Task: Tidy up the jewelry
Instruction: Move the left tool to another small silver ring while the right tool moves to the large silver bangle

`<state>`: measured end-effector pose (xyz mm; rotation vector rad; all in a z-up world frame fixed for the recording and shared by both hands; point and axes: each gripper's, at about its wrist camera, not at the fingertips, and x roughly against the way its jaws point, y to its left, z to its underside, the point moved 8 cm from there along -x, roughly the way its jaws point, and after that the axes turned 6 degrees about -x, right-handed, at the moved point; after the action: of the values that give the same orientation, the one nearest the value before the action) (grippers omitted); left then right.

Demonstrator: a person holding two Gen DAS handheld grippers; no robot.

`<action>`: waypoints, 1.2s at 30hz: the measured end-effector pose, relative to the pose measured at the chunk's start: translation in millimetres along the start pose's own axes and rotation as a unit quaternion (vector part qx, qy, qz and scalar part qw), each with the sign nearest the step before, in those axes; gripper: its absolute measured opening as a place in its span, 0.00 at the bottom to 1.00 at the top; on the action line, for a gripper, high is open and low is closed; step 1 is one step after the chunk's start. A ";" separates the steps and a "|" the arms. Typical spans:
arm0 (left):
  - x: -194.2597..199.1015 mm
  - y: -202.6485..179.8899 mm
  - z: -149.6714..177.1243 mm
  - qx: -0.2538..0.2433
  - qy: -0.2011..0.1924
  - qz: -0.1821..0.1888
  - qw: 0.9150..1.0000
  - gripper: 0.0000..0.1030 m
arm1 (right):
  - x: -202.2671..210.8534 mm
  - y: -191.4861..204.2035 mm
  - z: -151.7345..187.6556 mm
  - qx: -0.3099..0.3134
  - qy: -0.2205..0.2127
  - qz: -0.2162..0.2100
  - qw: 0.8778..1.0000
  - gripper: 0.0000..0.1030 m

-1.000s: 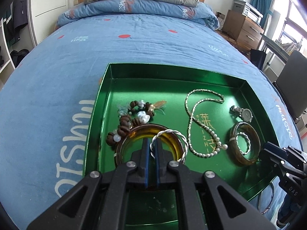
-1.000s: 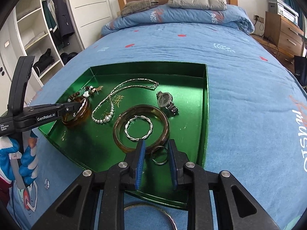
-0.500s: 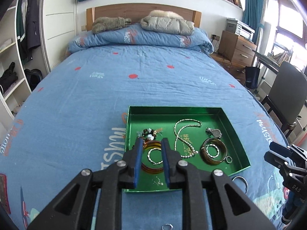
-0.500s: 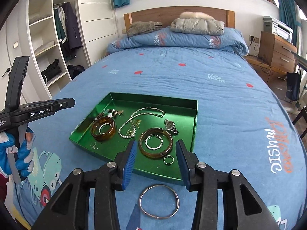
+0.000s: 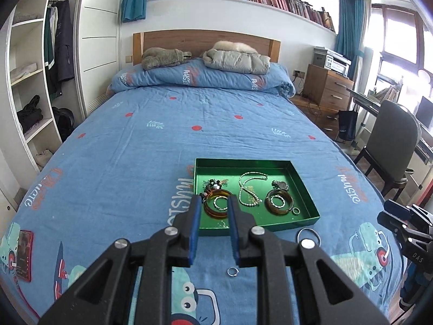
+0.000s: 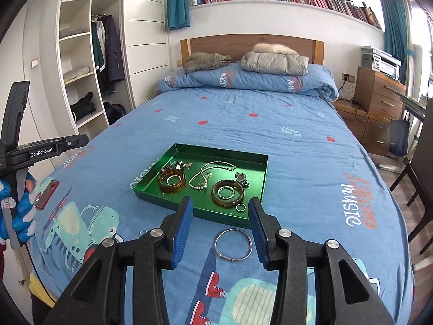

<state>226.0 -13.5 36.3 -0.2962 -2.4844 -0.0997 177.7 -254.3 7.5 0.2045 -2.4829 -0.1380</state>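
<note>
Pulled far back and up from the green tray (image 5: 303, 189) compared with a second ago: then right over the jewelry, now looking down the whole blue bed (image 5: 162, 140) to the wooden headboard. Back then, left hand-held gripper (image 5: 213, 227) nearly shut at the silver twisted ring; now parted a little, blue pads with nothing between them, touching nothing. Right hand-held gripper (image 6: 220, 230) also wider than before, jaws apart and empty, up above the bed.

Tray: shiny green metal, flat, low walls, sitting on the soft quilted bedcover. Inside, by the tray's left wall, a smooth see-through amber bangle (image 5: 217, 207) with a thin silver twisted ring (image 5: 220, 202) lying in it, and a brown bead bracelet (image 5: 212, 183) just behind. In the tray's middle, a pearl necklace (image 5: 250, 189), long and looped. Toward the tray's right wall, a second amber bangle (image 6: 227, 192) with another twisted silver ring (image 6: 226, 191) inside, a small round watch (image 6: 241, 178) behind it, and a little plain ring (image 6: 240, 207) by the tray's front wall.

On the bedcover just in front of the tray, a thin round silver bangle (image 6: 233, 245), seen between the right pads but well below them. Also in front of the tray, a tiny silver ring (image 5: 232, 271) on the cloth.

Blue-gloved hand (image 6: 21, 216) on the left handle, to the left of the tray.
</note>
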 end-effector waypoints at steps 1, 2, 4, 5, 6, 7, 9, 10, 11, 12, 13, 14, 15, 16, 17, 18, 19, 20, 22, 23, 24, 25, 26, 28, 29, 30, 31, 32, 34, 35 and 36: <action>6.7 -0.5 1.2 0.001 -0.003 0.002 1.000 0.18 | 6.9 2.5 1.2 0.001 -0.003 -0.001 1.000 0.41; 13.1 -1.2 2.6 0.002 -0.005 0.004 1.000 0.18 | 12.0 3.9 2.2 0.001 -0.005 -0.001 1.000 0.41; 24.3 -2.7 4.7 0.004 -0.010 0.007 1.000 0.18 | 22.6 6.9 3.8 0.003 -0.010 0.000 1.000 0.41; 29.4 -3.4 6.1 0.006 -0.012 0.011 1.000 0.18 | 27.8 8.4 4.9 0.003 -0.012 0.000 1.000 0.42; 34.1 -4.1 7.0 0.008 -0.013 0.015 1.000 0.18 | 32.7 9.8 6.0 0.005 -0.014 0.000 1.000 0.42; 37.5 -5.0 7.9 0.008 -0.014 0.017 1.000 0.18 | 37.7 10.5 8.1 0.006 -0.016 0.001 1.000 0.42; 43.3 -6.8 10.0 0.011 -0.015 0.019 1.000 0.18 | 44.5 11.4 10.3 0.007 -0.018 0.001 1.000 0.42; 44.9 -7.2 11.2 0.014 -0.015 0.022 1.000 0.19 | 48.0 11.2 11.4 0.007 -0.019 0.002 1.000 0.42; 46.4 -7.6 12.9 0.015 -0.014 0.022 1.000 0.18 | 50.3 10.9 12.3 0.007 -0.019 0.003 1.000 0.42; 47.0 -7.6 14.7 0.017 -0.013 0.022 1.000 0.18 | 51.9 10.3 13.4 0.007 -0.019 0.003 1.000 0.42; 47.4 -7.5 16.4 0.018 -0.011 0.022 1.000 0.19 | 52.8 9.1 14.5 0.006 -0.019 0.004 1.000 0.42; 46.5 -7.3 18.0 0.019 -0.009 0.022 1.000 0.19 | 53.4 7.5 15.6 0.004 -0.019 0.005 1.000 0.42; 45.7 -7.0 20.2 0.019 -0.008 0.023 1.000 0.19 | 53.7 6.0 16.9 0.003 -0.018 0.006 1.000 0.43; 44.6 -6.9 22.4 0.019 -0.005 0.022 1.000 0.19 | 53.3 3.9 18.0 0.001 -0.017 0.007 1.000 0.42; 43.0 -6.6 24.5 0.019 -0.002 0.021 1.000 0.19 | 53.9 2.4 19.8 0.000 -0.016 0.007 1.000 0.43; 41.3 -5.8 27.0 0.019 0.000 0.019 1.000 0.20 | 53.0 1.0 21.6 -0.001 -0.015 0.008 1.000 0.43; 39.2 -4.8 28.6 0.020 0.002 0.019 1.000 0.22 | 51.5 -0.6 23.3 -0.002 -0.013 0.009 1.000 0.43; 37.1 -3.9 30.6 0.021 0.004 0.019 1.000 0.22 | 49.8 -1.9 24.9 -0.004 -0.011 0.010 1.000 0.43; 31.9 -2.2 34.3 0.022 0.009 0.018 1.000 0.22 | 45.8 -5.0 28.0 -0.007 -0.007 0.011 1.000 0.43; 29.2 -1.1 36.2 0.023 0.011 0.016 1.000 0.22 | 43.3 -6.4 29.5 -0.009 -0.004 0.012 1.000 0.43; 26.2 0.7 38.2 0.024 0.013 0.014 1.000 0.22 | 40.4 -8.3 31.5 -0.010 -0.001 0.012 1.000 0.43; 22.9 1.8 40.1 0.026 0.015 0.015 0.999 0.22 | 37.6 -10.1 33.4 -0.011 0.001 0.013 1.000 0.43; 19.7 3.1 41.9 0.028 0.018 0.015 0.999 0.22 | 34.5 -12.2 35.1 -0.013 0.004 0.014 1.000 0.43; 13.4 5.9 44.1 0.031 0.021 0.010 0.999 0.22 | 28.4 -16.5 38.3 -0.017 0.009 0.014 1.000 0.44; 10.7 6.9 45.6 0.031 0.023 0.007 0.999 0.22 | 25.5 -19.3 39.7 -0.019 0.011 0.015 1.000 0.44; 7.5 8.4 47.3 0.032 0.025 0.005 0.999 0.22 | 22.2 -21.9 41.0 -0.022 0.013 0.016 1.000 0.44; 3.7 9.1 48.7 0.033 0.027 0.003 0.999 0.22 | 18.7 -24.9 42.2 -0.024 0.015 0.016 0.999 0.44; 0.1 10.1 50.4 0.034 0.029 0.000 0.999 0.22 | 15.4 -27.5 43.5 -0.027 0.017 0.017 0.999 0.44; -7.9 12.0 54.0 0.033 0.033 -0.006 0.999 0.22 | 8.4 -31.9 46.1 -0.030 0.022 0.019 0.999 0.44; -12.4 12.5 56.6 0.033 0.036 -0.008 0.999 0.22 | 4.8 -34.6 47.6 -0.032 0.024 0.020 0.999 0.44; -16.8 12.7 59.4 0.034 0.040 -0.009 0.999 0.22 | 1.0 -36.6 49.1 -0.035 0.027 0.021 0.999 0.44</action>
<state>207.6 4.1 -21.4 -0.2382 -2.4066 -0.0340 151.2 -288.0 -36.2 0.1254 -2.4229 -0.1978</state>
